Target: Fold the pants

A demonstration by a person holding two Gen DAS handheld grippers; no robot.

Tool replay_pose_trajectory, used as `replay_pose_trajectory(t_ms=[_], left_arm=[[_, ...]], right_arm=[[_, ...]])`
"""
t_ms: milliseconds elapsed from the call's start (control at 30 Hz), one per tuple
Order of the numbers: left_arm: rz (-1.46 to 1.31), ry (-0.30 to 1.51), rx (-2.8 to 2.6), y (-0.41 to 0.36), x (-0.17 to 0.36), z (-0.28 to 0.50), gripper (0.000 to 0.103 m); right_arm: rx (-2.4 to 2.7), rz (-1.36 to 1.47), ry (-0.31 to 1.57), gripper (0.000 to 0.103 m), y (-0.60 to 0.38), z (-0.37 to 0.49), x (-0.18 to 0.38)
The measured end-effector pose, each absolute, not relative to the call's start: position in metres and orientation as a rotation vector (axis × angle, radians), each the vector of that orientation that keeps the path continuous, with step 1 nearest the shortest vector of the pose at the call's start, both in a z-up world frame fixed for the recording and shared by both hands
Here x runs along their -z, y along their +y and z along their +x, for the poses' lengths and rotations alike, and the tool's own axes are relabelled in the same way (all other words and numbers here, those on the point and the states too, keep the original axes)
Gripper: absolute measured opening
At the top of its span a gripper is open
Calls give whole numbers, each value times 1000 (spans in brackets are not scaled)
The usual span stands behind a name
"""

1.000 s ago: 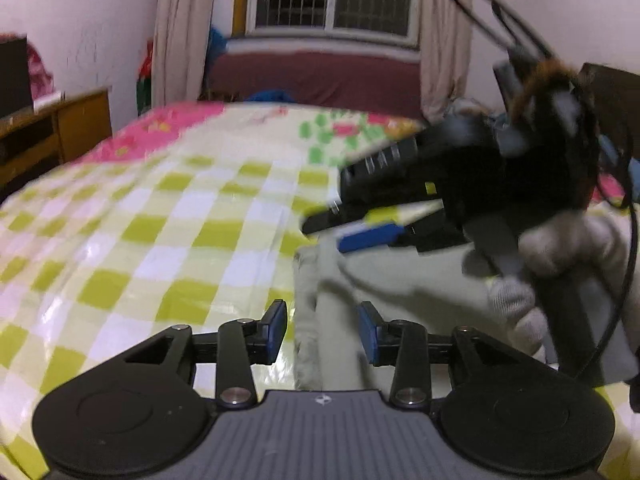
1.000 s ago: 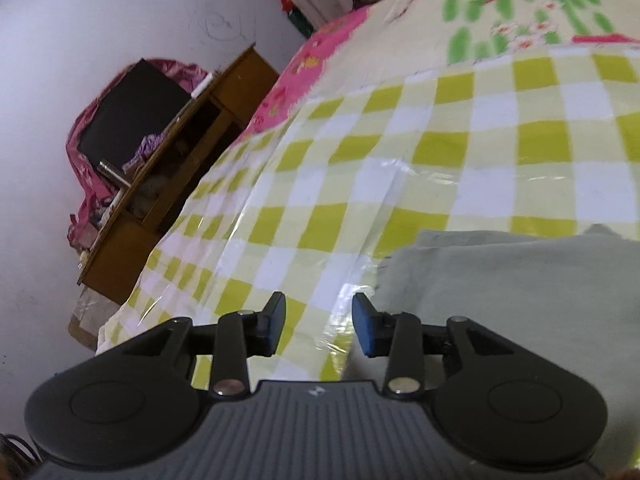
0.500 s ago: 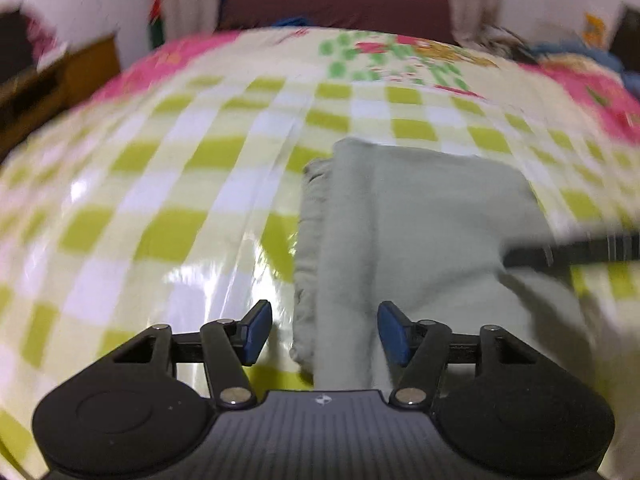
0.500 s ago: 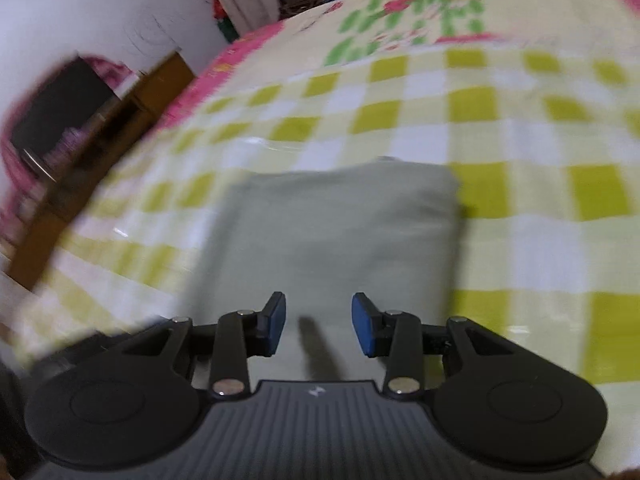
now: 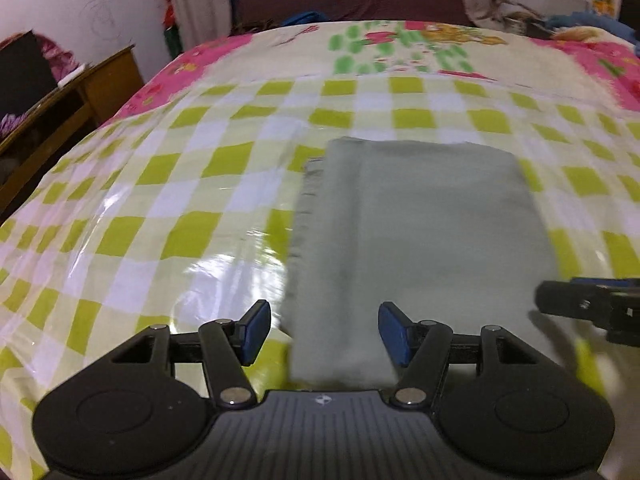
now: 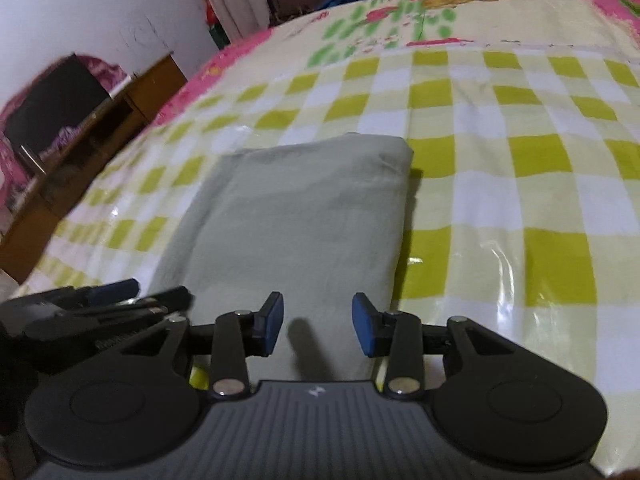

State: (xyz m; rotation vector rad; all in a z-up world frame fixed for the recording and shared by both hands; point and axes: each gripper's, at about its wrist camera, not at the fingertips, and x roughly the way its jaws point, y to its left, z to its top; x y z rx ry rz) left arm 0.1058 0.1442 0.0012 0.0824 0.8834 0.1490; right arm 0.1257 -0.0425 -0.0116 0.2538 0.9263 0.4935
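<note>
Left wrist view. The left gripper (image 5: 323,334) tilts downward over the bed, jaws apart with nothing pressed between the blue pads (image 5: 253,331); they have just been opening. The near left corner of the pants (image 5: 416,240) lies below the gap between the pads, and the left pad stands over the bedspread (image 5: 168,184) just beside the cloth's edge. The pants are folded into a flat rectangle whose long axis runs straight ahead from the jaws toward the far end of the bed. Colour: pale grey-green. Surface: smooth; a narrower lower layer with a slightly ragged edge shows along the left side. The tip of the right gripper (image 5: 592,306) enters from the right edge, just beyond the right pad and at the cloth's near right corner; its jaw state cannot be told from here.

Right wrist view. The right gripper (image 6: 318,330) also tilts downward, jaws partly apart, clamping nothing. The near right part of the pants (image 6: 296,224) lies below and ahead of the gap, and the right edge of the cloth runs just inside the right pad. Long axis again straight ahead of the jaws. Far right corner rounded, with slight creases. The left gripper (image 6: 120,298) shows as a dark blurred shape left of the left pad.
</note>
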Motion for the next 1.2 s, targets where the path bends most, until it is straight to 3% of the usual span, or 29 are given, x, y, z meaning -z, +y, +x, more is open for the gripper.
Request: replay_pose_trajectory(t_ms=[467,1200], left_arm=[[68,893,-93,109,15,64,74],[-18,848,-52,119,17,51,74]], right_arm=[[-431,354,966,41,-78,90,31],[-399,286,961,41,-64,77,30]])
